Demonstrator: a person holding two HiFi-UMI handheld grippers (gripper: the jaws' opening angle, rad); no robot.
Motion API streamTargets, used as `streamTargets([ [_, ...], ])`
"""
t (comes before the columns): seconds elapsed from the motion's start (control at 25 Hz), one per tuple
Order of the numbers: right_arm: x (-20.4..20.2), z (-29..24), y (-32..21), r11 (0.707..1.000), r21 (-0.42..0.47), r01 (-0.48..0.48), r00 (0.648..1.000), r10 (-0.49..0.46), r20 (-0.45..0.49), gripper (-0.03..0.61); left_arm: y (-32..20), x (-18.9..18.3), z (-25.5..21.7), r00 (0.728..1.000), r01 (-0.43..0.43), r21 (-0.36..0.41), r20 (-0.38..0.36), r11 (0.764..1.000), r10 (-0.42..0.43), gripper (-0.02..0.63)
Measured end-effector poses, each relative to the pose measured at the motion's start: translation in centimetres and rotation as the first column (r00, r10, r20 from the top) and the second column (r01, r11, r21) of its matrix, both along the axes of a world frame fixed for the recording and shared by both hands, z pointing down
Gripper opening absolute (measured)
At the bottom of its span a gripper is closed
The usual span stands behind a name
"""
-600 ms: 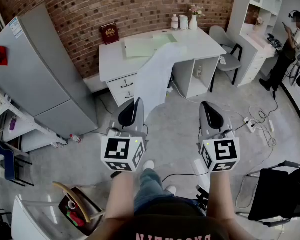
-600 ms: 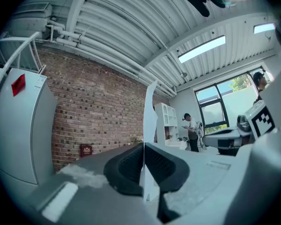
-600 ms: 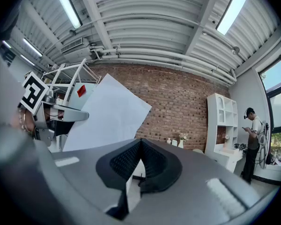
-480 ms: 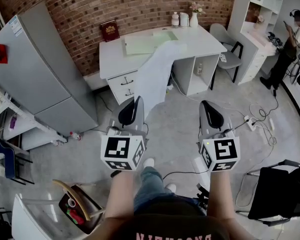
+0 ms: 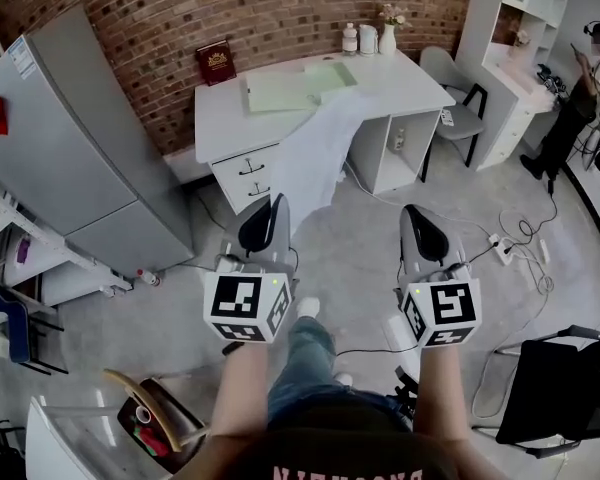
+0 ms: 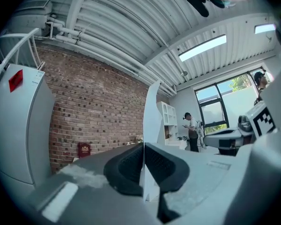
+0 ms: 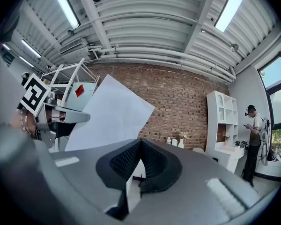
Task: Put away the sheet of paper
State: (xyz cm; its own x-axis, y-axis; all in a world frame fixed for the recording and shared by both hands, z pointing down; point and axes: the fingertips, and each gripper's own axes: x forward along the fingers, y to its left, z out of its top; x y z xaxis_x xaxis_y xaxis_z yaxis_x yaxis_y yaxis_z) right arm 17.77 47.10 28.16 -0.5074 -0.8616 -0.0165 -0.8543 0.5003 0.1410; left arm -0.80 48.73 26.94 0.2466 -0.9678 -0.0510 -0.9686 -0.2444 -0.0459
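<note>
A white sheet of paper (image 5: 315, 158) stands up from my left gripper (image 5: 275, 200), whose jaws are shut on its lower edge. In the left gripper view the sheet (image 6: 152, 111) shows edge-on, rising from between the closed pads of the left gripper (image 6: 144, 145). The right gripper view shows the sheet (image 7: 110, 114) broad-side at the left. My right gripper (image 5: 412, 211) is level with the left one, a little apart from the paper. The right gripper (image 7: 140, 140) is shut with nothing between its pads. Both grippers hang above the floor, short of the white desk (image 5: 220, 118).
Pale green sheets (image 5: 280, 90), a red book (image 5: 217, 65) and small bottles lie on the desk. A grey fridge (image 5: 70, 138) stands at the left and a grey chair (image 5: 460, 118) at the desk's right. Cables (image 5: 520, 243) trail on the floor. A person (image 5: 585, 78) stands far right.
The wearer's foot has stepped forward and the desk has come slightly nearer. Both grippers keep the same pose, and the paper stays in the left one.
</note>
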Motion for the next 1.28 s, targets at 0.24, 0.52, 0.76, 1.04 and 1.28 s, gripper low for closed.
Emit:
streamTargets([
  [0.24,-1.4,0.7,-5.4,1.000,-0.026,-0.012,1.000,0.012,0.028,-0.001,-5.9,-1.4,1.2,1.000,-0.027,-0.025,-0.014,0.999,0.027,-0.003],
  [0.52,-4.6,1.2,-14.3,0.999,-0.019,-0.030,0.999,0.030,-0.012,0.000,-15.4,-4.4,1.4,0.998,-0.051,-0.028,-0.036,0.998,0.050,-0.003],
  [0.76,-6.9,0.1,-21.7,0.997,-0.007,-0.072,0.997,0.071,-0.027,0.000,-23.4,-7.2,0.3,0.996,-0.082,-0.020,-0.041,0.996,0.081,-0.003],
  [1.04,-9.5,-0.3,-28.6,0.990,-0.004,-0.139,0.990,0.139,-0.034,0.000,-31.0,-10.4,0.4,0.991,-0.123,-0.026,-0.054,0.992,0.121,-0.003],
  [1.28,-10.8,1.1,-32.0,0.986,-0.035,-0.162,0.985,0.159,-0.058,0.000,-35.2,-12.4,1.4,0.991,-0.124,-0.040,-0.063,0.991,0.121,-0.003],
])
